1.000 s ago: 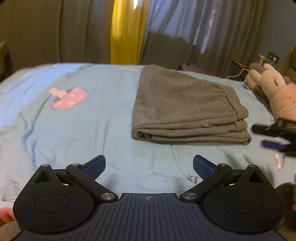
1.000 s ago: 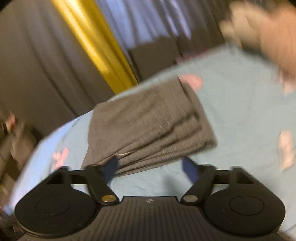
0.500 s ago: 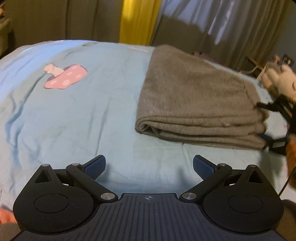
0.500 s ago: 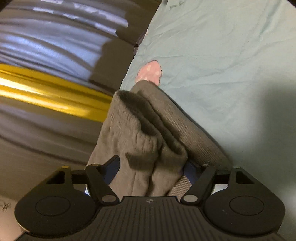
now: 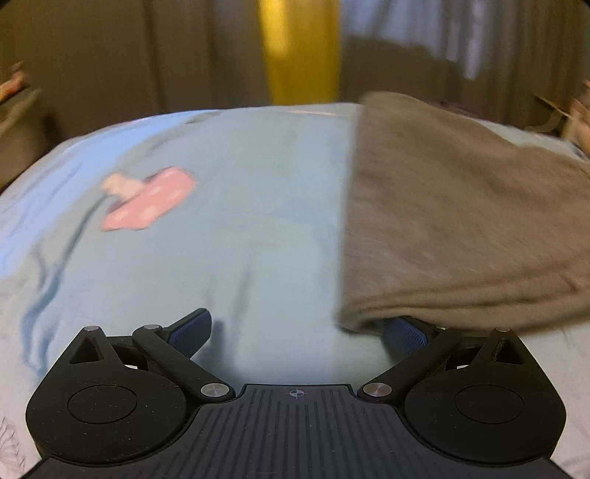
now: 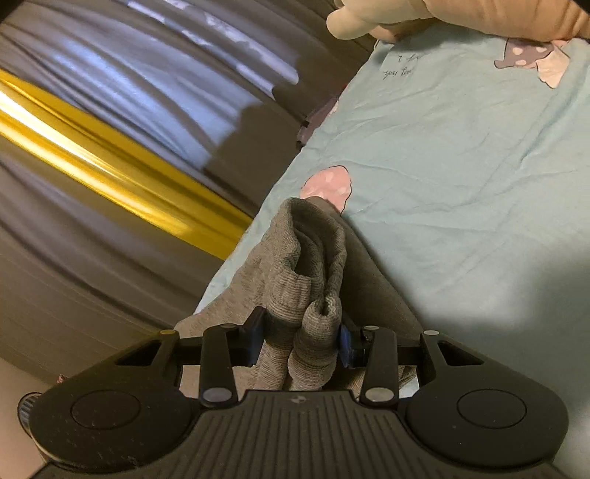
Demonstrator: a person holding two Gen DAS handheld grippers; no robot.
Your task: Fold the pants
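Observation:
The folded grey pants lie on the light blue bed sheet, filling the right half of the left wrist view. My left gripper is open, low at the pants' near left corner; its right finger sits under the folded edge, its left finger over bare sheet. In the right wrist view my right gripper is shut on the bunched waistband end of the pants, the thick folds squeezed between both blue pads.
A pink mushroom print marks the sheet to the left. Grey and yellow curtains hang behind the bed. A plush toy lies at the bed's far side in the right wrist view.
My left gripper moved forward and right until its right finger slid under the pants' corner. My right gripper closed from open onto the waistband end.

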